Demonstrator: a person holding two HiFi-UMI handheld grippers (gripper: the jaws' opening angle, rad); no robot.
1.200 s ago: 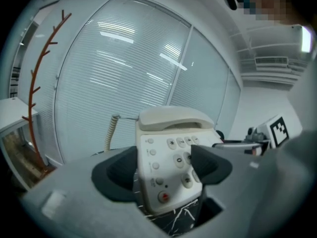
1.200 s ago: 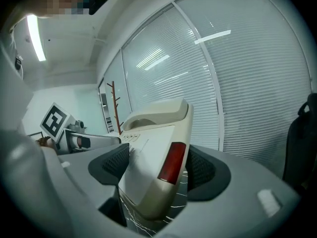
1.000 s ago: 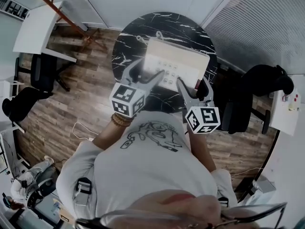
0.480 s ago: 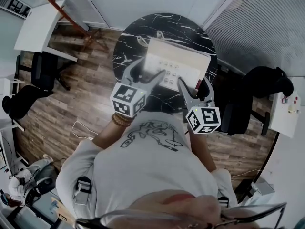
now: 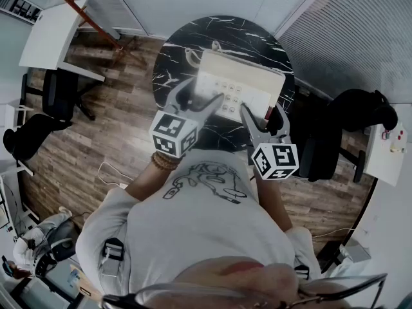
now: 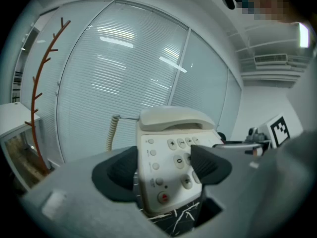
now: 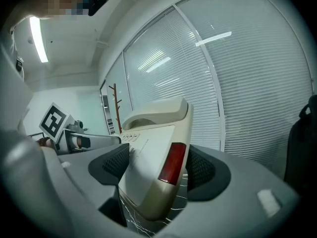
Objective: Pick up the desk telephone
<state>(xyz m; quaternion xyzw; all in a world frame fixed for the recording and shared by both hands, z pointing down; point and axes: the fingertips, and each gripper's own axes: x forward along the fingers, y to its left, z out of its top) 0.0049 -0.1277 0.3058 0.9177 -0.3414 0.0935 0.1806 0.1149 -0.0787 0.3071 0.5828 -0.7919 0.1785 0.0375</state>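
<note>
A cream desk telephone (image 5: 241, 82) with its handset (image 6: 173, 119) in the cradle sits on a round black marble table (image 5: 174, 56). My left gripper (image 5: 196, 98) straddles the phone's near left corner. One pad lies against the phone's left side (image 6: 168, 148) and the other rests on the keypad, with no gap showing around my left gripper (image 6: 163, 165). My right gripper (image 5: 262, 116) straddles the near right corner. In the right gripper view the phone (image 7: 153, 157) fills the space between the pads of my right gripper (image 7: 158, 165). A coiled cord (image 6: 113, 133) hangs at the phone's far left.
A red coat stand (image 5: 84, 18) and a white desk (image 5: 51, 37) stand to the left on the wooden floor. Black chairs sit at left (image 5: 55, 95) and right (image 5: 360, 108). Glass walls with blinds (image 6: 124, 73) run behind the table.
</note>
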